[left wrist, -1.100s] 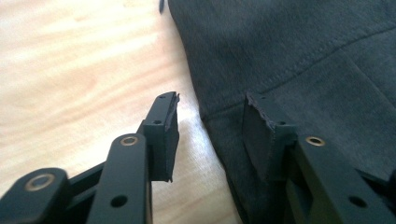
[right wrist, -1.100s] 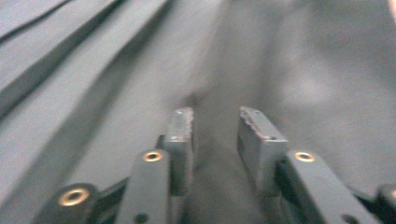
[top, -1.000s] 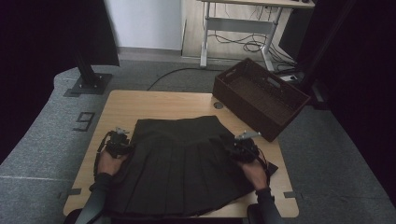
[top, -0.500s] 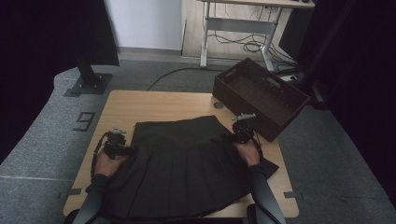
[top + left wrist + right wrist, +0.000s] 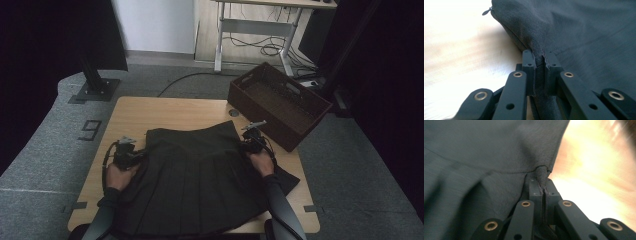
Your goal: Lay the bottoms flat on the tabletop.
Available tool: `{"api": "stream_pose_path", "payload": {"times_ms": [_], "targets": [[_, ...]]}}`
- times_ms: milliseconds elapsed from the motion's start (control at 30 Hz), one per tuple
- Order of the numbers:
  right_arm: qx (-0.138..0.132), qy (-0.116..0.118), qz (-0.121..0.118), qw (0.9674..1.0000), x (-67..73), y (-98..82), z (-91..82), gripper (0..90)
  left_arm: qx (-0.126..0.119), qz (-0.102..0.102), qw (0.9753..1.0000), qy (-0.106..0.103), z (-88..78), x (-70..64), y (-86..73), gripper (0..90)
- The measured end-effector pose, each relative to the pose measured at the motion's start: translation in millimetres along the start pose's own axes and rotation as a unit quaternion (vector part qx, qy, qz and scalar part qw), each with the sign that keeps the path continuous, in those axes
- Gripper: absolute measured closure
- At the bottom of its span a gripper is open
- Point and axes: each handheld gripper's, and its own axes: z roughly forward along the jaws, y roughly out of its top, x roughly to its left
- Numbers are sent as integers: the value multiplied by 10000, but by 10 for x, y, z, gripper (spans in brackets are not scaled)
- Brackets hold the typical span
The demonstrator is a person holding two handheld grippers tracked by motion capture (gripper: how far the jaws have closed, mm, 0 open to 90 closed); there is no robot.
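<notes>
Since the earlier frames the dark pleated skirt (image 5: 200, 180) has been drawn toward the upper part of the high view. Its waistband, which lay lower on the table (image 5: 165, 112), is now seen nearer the middle of the frame, and both grippers have been carried upward with it. The right gripper (image 5: 250, 142) is now close beside the brown basket (image 5: 300, 117) at the upper right.

The skirt is spread flat over the lower centre of the table, its hem hanging toward the bottom edge and one corner spilling out at the lower right. The left gripper (image 5: 137, 154) is seen at the left side of the garment. In the left gripper view its jaws are clenched on a fold of the skirt's edge (image 5: 539, 56), with a small zip pull (image 5: 486, 11) lying on the wood at the upper left. In the right gripper view the jaws are likewise pinched tight on a gathered tuck of cloth (image 5: 541, 176).

The step in hand is judged to be a dragging and smoothing of the garment. It would be done best if both sides were pulled evenly and kept low, so that the cloth is held taut between the two grips and no pleat is bunched or twisted.
</notes>
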Motion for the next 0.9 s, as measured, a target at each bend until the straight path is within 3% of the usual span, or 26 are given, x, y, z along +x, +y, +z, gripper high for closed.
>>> {"api": "stream_pose_path", "payload": {"times_ms": [100, 133, 167, 233, 267, 300, 333, 367, 400, 433, 467, 500, 533, 600, 633, 733, 900], "targets": [[-575, -130, -339, 9977, 163, 60, -510, 877, -319, 358, 9988, -21, -505, -171, 254, 819], [-765, -218, -450, 9958, 218, 108, -704, 877, -544, 465, 9974, -82, -749, -247, 386, 819], [-960, -335, -542, 9933, 256, 189, -934, 877, -697, 541, 9961, -79, -889, -298, 469, 818], [-1235, -499, -481, 9899, 232, 331, -1165, 877, -1169, 757, 9901, 178, -1168, -439, 681, 818], [-1344, -587, -418, 9883, 182, 419, -1217, 876, -1445, 793, 9852, 481, -1161, -492, 756, 818], [-1370, -618, -308, 9882, 89, 504, -1175, 874, -1297, 938, 9821, 989, -859, -509, 801, 817], [-1159, -667, -87, 9910, -55, 589, -974, 853, -700, 979, 9865, 1111, -557, -477, 806, 807], [-840, -714, 34, 9939, -144, 608, -787, 767, 57, 799, 9903, 1132, -168, -410, 761, 782], [-285, -933, 147, 9951, -241, 582, -525, 594, 452, 664, 9883, 1293, 80, -353, 692, 722], [80, -1204, 167, 9925, -313, 498, -339, 522, 493, 574, 9883, 1325, 176, -329, 625, 646], [107, -1228, 262, 9920, -357, 389, -259, 483, 313, 572, 9905, 1207, 157, -321, 562, 559], [-93, -993, 378, 9943, -374, 261, -233, 463, 238, 664, 9904, 1186, 122, -320, 540, 504], [-100, -908, 345, 9952, -373, 199, -230, 463, 182, 817, 9892, 1205, 65, -313, 534, 484], [-74, -930, 268, 9953, -362, 94, -241, 447, 162, 850, 9897, 1141, -11, -286, 570, 425], [-134, -849, 313, 9958, -350, 67, -261, 447, 134, 863, 9906, 1053, -55, -282, 594, 409], [-227, -653, 147, 9975, -231, 34, -323, 448, 113, 984, 9900, 1004, -81, -298, 587, 384], [-246, -338, -44, 9991, -18, -37, -357, 505, 267, 848, 9925, 843, 5, -238, 438, 359]]}}
